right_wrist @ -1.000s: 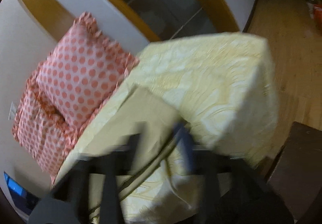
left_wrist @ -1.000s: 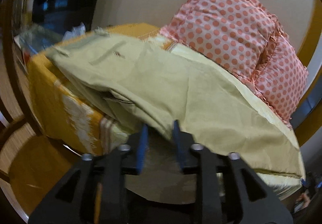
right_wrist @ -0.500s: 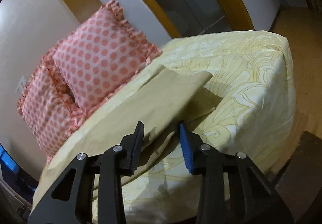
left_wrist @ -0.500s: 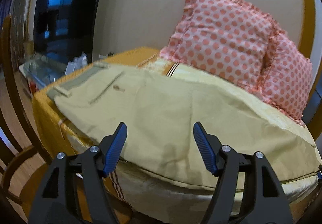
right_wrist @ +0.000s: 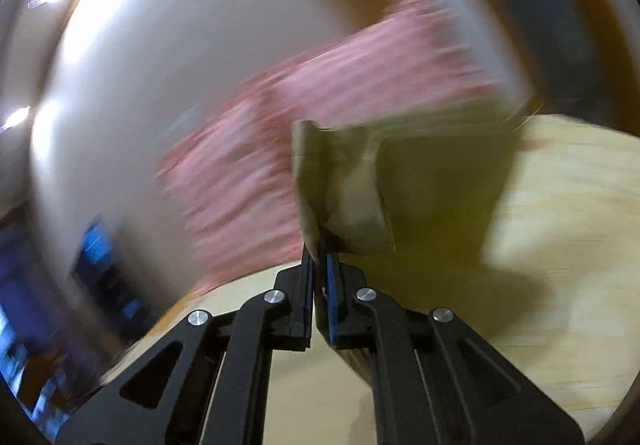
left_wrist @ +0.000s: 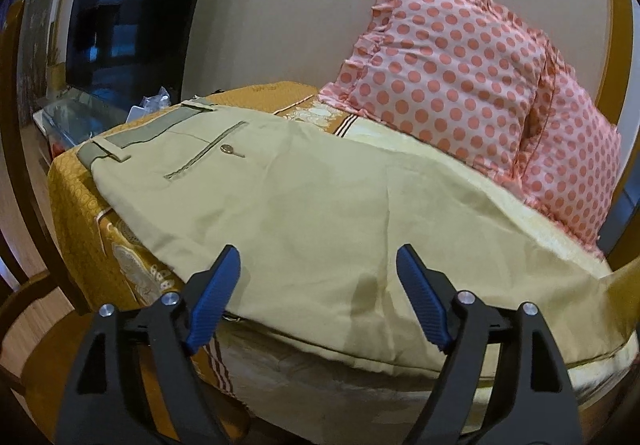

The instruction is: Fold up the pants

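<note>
- The khaki pants point(left_wrist: 312, 205) are laid flat across the bed point(left_wrist: 76, 213), filling the middle of the left wrist frame, with the waistband point(left_wrist: 132, 133) toward the upper left and a buttoned back pocket point(left_wrist: 208, 155) just below it.
- The left hand-held gripper point(left_wrist: 318, 301) is seen at the lower centre of its frame, its blue pads point(left_wrist: 212, 301) spread wide apart; nothing is held between them, and the near edge of the pants lies just beyond the tips.
- Two pink polka-dot pillows point(left_wrist: 460, 85) are propped against the wall at the upper right, behind the pants.
- In the blurred right wrist frame, the right hand-held gripper point(right_wrist: 320, 257) is closed tight on a fold of the pants point(right_wrist: 344, 181), which is lifted upright above the yellow bedcover point(right_wrist: 560, 245) at centre frame.
- The pillows point(right_wrist: 320, 93) are smeared into a pink streak behind the raised cloth.
</note>
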Demonstrator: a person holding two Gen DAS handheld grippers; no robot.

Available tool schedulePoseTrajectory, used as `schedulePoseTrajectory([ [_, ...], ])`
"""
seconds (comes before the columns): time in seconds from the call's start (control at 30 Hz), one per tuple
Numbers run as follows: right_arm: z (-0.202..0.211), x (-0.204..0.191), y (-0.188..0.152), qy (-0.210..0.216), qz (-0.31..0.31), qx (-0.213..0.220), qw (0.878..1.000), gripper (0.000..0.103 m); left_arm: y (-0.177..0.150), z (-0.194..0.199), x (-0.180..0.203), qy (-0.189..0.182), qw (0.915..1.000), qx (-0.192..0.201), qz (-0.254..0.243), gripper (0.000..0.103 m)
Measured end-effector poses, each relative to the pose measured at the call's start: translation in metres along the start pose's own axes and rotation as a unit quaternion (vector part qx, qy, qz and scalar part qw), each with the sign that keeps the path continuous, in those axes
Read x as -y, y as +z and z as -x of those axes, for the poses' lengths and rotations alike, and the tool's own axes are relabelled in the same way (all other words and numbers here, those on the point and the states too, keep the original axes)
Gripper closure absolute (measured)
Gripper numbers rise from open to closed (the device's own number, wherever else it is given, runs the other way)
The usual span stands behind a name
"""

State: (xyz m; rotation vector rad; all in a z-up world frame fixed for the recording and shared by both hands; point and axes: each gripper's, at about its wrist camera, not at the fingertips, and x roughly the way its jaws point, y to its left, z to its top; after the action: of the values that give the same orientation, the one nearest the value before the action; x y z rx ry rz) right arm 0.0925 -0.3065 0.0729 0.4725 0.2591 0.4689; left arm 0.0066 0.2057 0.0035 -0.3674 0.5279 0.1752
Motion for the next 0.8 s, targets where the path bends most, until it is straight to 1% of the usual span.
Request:
schedulePoseTrajectory([
  [0.07, -0.039, -0.043, -0.017, 0.05, 0.032, -0.059, 0.997, 0.097, 0.003, 0.006, -0.003, 0.0, 0.9999, 0.009, 0.012, 0.023],
  [0.1, -0.067, -0.069, -0.037, 0.075, 0.058, -0.116, 0.989, 0.097, 0.004, 0.01, -0.006, 0.005, 0.9998, 0.014, 0.015, 0.023],
  [0.13, -0.086, -0.087, -0.054, 0.083, 0.081, -0.165, 0.979, 0.096, 0.006, 0.014, -0.011, 0.015, 0.9995, 0.02, 0.019, 0.023],
  [0.17, -0.106, -0.106, -0.079, 0.084, 0.114, -0.229, 0.963, 0.094, 0.007, 0.016, -0.015, 0.022, 0.9993, 0.023, 0.021, 0.023],
  [0.2, -0.115, -0.119, -0.1, 0.084, 0.142, -0.274, 0.947, 0.091, 0.007, 0.019, -0.022, 0.032, 0.9988, 0.026, 0.025, 0.022],
  [0.23, -0.117, -0.126, -0.114, 0.09, 0.159, -0.294, 0.938, 0.09, 0.008, 0.023, -0.033, 0.047, 0.9979, 0.031, 0.033, 0.022],
  [0.27, -0.115, -0.132, -0.124, 0.098, 0.169, -0.302, 0.933, 0.083, 0.008, 0.026, -0.042, 0.057, 0.997, 0.034, 0.039, 0.021],
  [0.3, -0.11, -0.136, -0.128, 0.101, 0.173, -0.301, 0.932, 0.077, 0.007, 0.028, -0.05, 0.068, 0.9959, 0.036, 0.046, 0.021],
  [0.33, -0.107, -0.136, -0.126, 0.103, 0.169, -0.293, 0.936, 0.059, 0.007, 0.03, -0.063, 0.082, 0.9943, 0.038, 0.057, 0.021],
  [0.37, -0.102, -0.136, -0.121, 0.103, 0.161, -0.276, 0.942, 0.04, 0.007, 0.031, -0.071, 0.09, 0.993, 0.039, 0.065, 0.021],
  [0.4, -0.097, -0.134, -0.113, 0.099, 0.155, -0.251, 0.95, 0.037, 0.008, 0.031, -0.08, 0.097, 0.9916, 0.039, 0.076, 0.021],
  [0.43, -0.093, -0.134, -0.108, 0.094, 0.152, -0.232, 0.956, 0.037, 0.008, 0.031, -0.088, 0.1, 0.9903, 0.04, 0.088, 0.021],
  [0.47, -0.094, -0.131, -0.103, 0.076, 0.152, -0.216, 0.961, 0.037, 0.008, 0.032, -0.093, 0.101, 0.9896, 0.041, 0.094, 0.021],
  [0.5, -0.099, -0.127, -0.101, 0.046, 0.153, -0.214, 0.964, 0.037, 0.009, 0.03, -0.098, 0.1, 0.9889, 0.041, 0.101, 0.021],
  [0.53, -0.106, -0.127, -0.102, 0.016, 0.156, -0.222, 0.962, 0.038, 0.011, 0.029, -0.101, 0.1, 0.9885, 0.041, 0.106, 0.021],
  [0.57, -0.119, -0.128, -0.109, -0.017, 0.166, -0.246, 0.955, 0.038, 0.012, 0.028, -0.103, 0.099, 0.9883, 0.043, 0.108, 0.021],
  [0.6, -0.13, -0.126, -0.121, -0.036, 0.182, -0.29, 0.939, 0.038, 0.013, 0.027, -0.104, 0.098, 0.9882, 0.046, 0.109, 0.021],
  [0.63, -0.133, -0.13, -0.13, -0.043, 0.204, -0.297, 0.932, 0.037, 0.017, 0.025, -0.105, 0.1, 0.9879, 0.05, 0.107, 0.021],
  [0.67, -0.128, -0.14, -0.135, -0.04, 0.238, -0.288, 0.927, 0.037, 0.019, 0.024, -0.106, 0.101, 0.9879, 0.052, 0.105, 0.021],
  [0.7, -0.126, -0.143, -0.137, -0.041, 0.245, -0.29, 0.924, 0.035, 0.023, 0.021, -0.107, 0.105, 0.9875, 0.056, 0.103, 0.021],
  [0.8, -0.12, -0.142, -0.135, -0.028, 0.224, -0.289, 0.93, 0.03, 0.035, 0.011, -0.116, 0.111, 0.9867, 0.058, 0.104, 0.021],
])
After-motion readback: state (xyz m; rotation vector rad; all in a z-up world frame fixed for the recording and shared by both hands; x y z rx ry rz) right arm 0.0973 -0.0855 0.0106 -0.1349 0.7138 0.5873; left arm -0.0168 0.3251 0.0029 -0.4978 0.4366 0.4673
